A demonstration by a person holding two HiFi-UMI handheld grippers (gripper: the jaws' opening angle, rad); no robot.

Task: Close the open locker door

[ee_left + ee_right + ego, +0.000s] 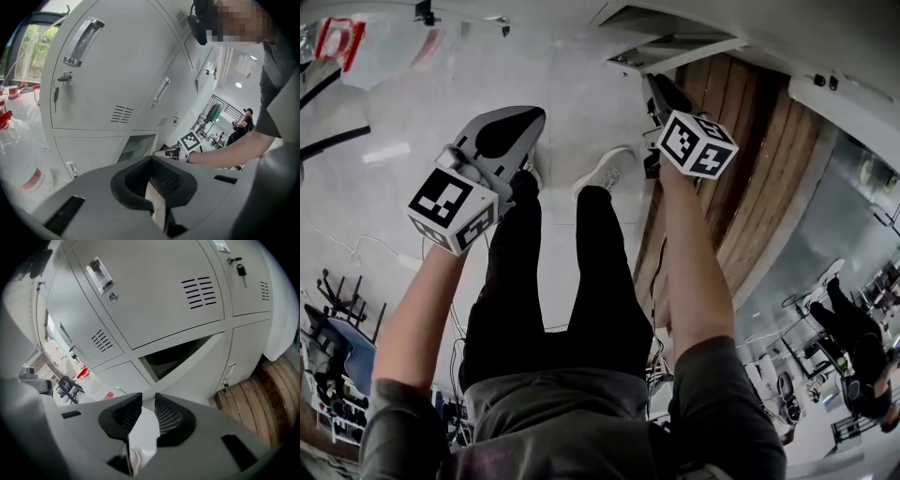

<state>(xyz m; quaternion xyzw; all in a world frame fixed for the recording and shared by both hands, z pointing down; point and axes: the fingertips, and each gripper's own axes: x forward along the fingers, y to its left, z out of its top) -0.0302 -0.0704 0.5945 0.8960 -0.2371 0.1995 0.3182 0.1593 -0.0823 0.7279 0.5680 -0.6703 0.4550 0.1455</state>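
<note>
Grey locker door (201, 371) ajar, right gripper (147, 397) near

- Locker door (199, 373): plain pale-grey metal panel in the lower row, centre of the right gripper view, swung partway out.
- Dark wedge-shaped opening (171, 357) behind it, widening toward frame left.
- Left gripper view: the open compartment (136, 146) sits at lower centre.

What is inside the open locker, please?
Inside the open locker only dark space shows; no contents can be made out. Its door covers the lower right of the opening.
</note>
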